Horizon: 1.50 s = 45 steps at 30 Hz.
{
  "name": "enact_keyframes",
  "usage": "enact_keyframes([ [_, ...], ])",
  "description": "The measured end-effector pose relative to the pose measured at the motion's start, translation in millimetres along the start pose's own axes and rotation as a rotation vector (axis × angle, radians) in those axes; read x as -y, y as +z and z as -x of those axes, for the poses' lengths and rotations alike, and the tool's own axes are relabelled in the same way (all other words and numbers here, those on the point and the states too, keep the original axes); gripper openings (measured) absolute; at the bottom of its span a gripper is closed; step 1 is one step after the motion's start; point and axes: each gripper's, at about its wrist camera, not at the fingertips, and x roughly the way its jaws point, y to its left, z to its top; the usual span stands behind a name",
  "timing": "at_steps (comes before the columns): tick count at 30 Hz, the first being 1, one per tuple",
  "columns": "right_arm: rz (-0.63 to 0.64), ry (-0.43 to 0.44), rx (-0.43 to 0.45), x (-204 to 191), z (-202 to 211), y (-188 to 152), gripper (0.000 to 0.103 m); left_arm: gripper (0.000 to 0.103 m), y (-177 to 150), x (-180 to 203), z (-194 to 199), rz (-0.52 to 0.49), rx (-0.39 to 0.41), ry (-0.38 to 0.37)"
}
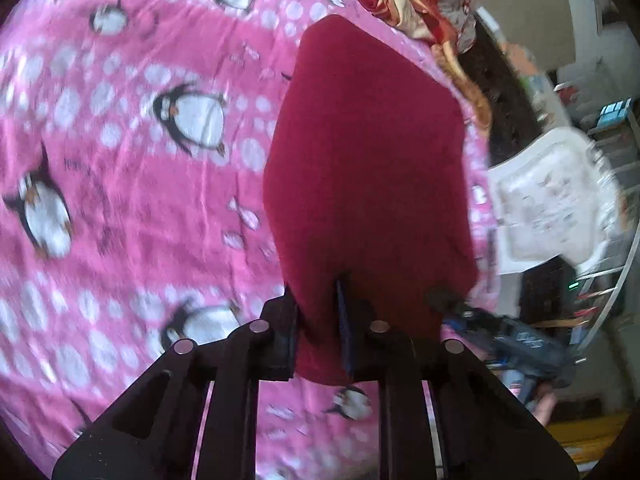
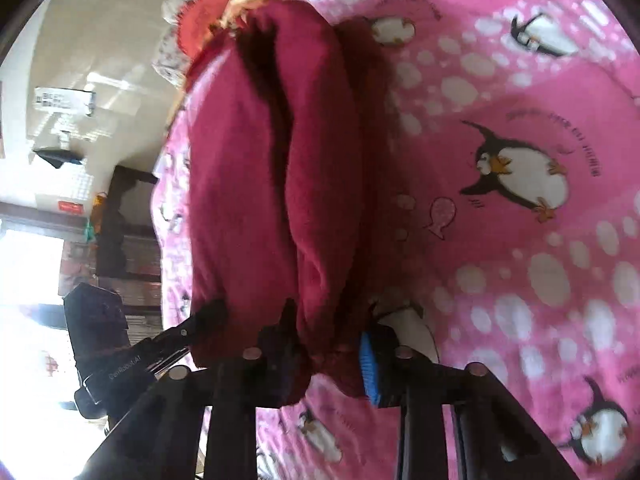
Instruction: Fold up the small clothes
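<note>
A dark red garment point(image 1: 368, 168) lies lengthwise on the pink penguin bedsheet point(image 1: 120, 160), running away from me. My left gripper point(image 1: 318, 332) is shut on its near edge, with cloth bunched between the black fingers. My right gripper point(image 1: 434, 296) grips the same edge further right. In the right wrist view the garment point(image 2: 248, 184) shows a deep lengthwise fold. There my right gripper point(image 2: 330, 360) is shut on the near hem, its blue pad pressed against the cloth. My left gripper point(image 2: 212, 310) holds the hem to the left.
A heap of other clothes point(image 1: 400, 0) sits at the bed's far end, also in the right wrist view point(image 2: 200, 20). A white plastic chair point(image 1: 552, 192) stands beside the bed. Dark wooden furniture point(image 2: 124, 224) is beyond the bed edge. The bedsheet point(image 2: 500, 240) spreads wide on one side.
</note>
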Motion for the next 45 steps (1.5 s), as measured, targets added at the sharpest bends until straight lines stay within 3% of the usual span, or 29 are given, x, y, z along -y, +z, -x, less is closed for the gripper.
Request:
enact_keyframes([
  [3,-0.006,-0.023,-0.019,0.9,-1.6,-0.2,0.025,0.015,2.4,-15.1,-11.1,0.032,-0.034,0.057],
  [5,-0.011,-0.061,-0.056,7.9,-18.1,2.1,0.028,0.02,-0.4,-17.2,-12.3,0.034,-0.034,0.059],
  [6,-0.022,-0.062,-0.061,9.2,-22.0,0.6,0.029,0.026,-5.4,-12.9,-5.4,0.015,-0.017,0.099],
  [9,-0.01,-0.058,-0.03,2.9,-3.7,-11.8,0.046,0.031,-24.7,3.0,17.4,-0.075,0.049,0.182],
  [11,0.016,-0.062,-0.001,-5.4,14.0,-25.8,0.069,0.031,-46.3,14.4,33.3,-0.136,0.065,0.233],
  [12,0.021,-0.056,0.004,-8.1,19.9,-32.5,0.071,0.031,-57.0,17.7,39.3,-0.146,0.066,0.235],
  [16,0.038,-0.056,0.009,-16.2,40.2,-68.9,0.072,0.048,-105.4,28.3,58.6,-0.191,0.081,0.263],
  [19,0.076,-0.124,0.025,-24.3,53.0,-95.6,0.072,0.049,-138.1,42.0,74.4,-0.244,0.137,0.324],
  [25,0.193,-0.308,0.105,-54.0,87.3,-129.5,0.072,0.049,-158.8,86.9,113.2,-0.32,0.294,0.45],
  [30,0.244,-0.376,0.18,-77.5,121.9,-144.3,0.073,0.051,-172.6,117.6,150.2,-0.386,0.418,0.531],
  [34,0.278,-0.392,0.263,-96.4,157.2,-155.8,0.078,0.051,-179.3,128.9,169.2,-0.381,0.445,0.537],
  [38,0.3,-0.396,0.316,-114.7,180.0,-163.7,0.081,0.051,-180.6,133.0,180.7,-0.369,0.419,0.498],
  [40,0.308,-0.402,0.326,-121.5,185.0,-165.1,0.081,0.051,-180.6,135.2,181.6,-0.372,0.395,0.473],
  [45,0.338,-0.426,0.335,-129.9,181.0,-164.9,0.085,0.051,-184.5,144.4,173.9,-0.417,0.374,0.507],
])
